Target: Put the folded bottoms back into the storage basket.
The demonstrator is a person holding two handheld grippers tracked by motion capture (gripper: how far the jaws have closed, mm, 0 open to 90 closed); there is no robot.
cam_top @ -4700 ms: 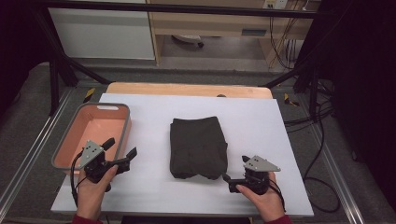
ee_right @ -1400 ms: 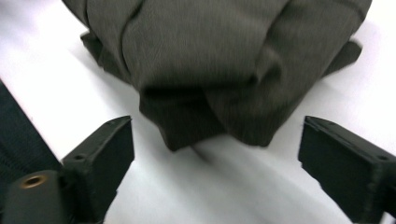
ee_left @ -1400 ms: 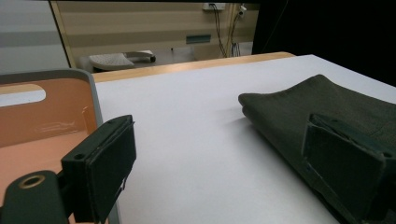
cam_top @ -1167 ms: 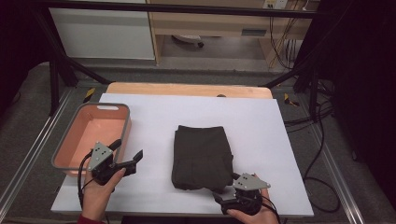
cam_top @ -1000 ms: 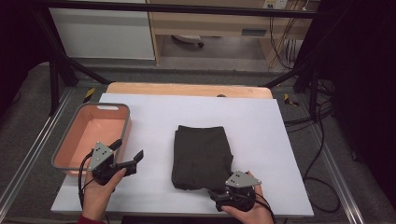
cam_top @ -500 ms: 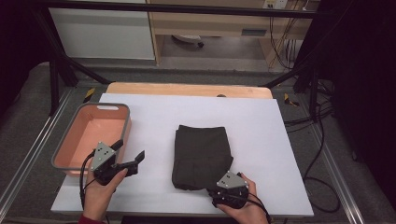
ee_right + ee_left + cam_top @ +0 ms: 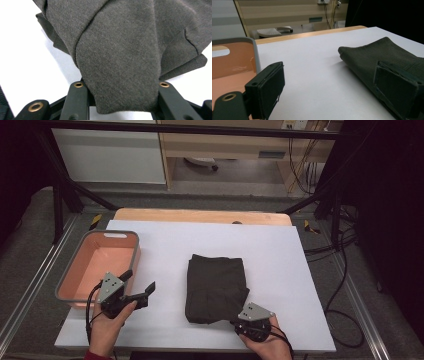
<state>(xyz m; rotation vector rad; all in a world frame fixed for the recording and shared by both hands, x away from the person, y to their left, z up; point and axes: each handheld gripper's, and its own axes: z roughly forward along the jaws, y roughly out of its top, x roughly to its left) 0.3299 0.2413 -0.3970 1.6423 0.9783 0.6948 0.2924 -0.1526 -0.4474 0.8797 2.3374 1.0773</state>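
A dark grey folded cloth (image 7: 216,287) lies mid-table on the white sheet. My right gripper (image 7: 243,320) sits at the cloth's near right corner, with a hand behind it. In the right gripper view the cloth (image 7: 120,50) bunches between the two black jaws and fills the gap; my right gripper (image 7: 122,98) has just been closing and now presses on that fold. My left gripper (image 7: 140,281) hovers open left of the cloth, beside the basin, with nothing in it. In the left gripper view my left gripper (image 7: 332,92) stands wide apart, the cloth (image 7: 382,55) lying ahead to the right.
A salmon-coloured plastic basin (image 7: 120,233) with a grey rim stands at the table's left; its wall (image 7: 255,52) is close to the left jaw. A wooden board edge (image 7: 200,215) runs along the table's far side. Cables hang off to the right (image 7: 345,250).
The right gripper slid left to the cloth's near right corner and its jaws closed around the fold. The left hand stayed where it was.
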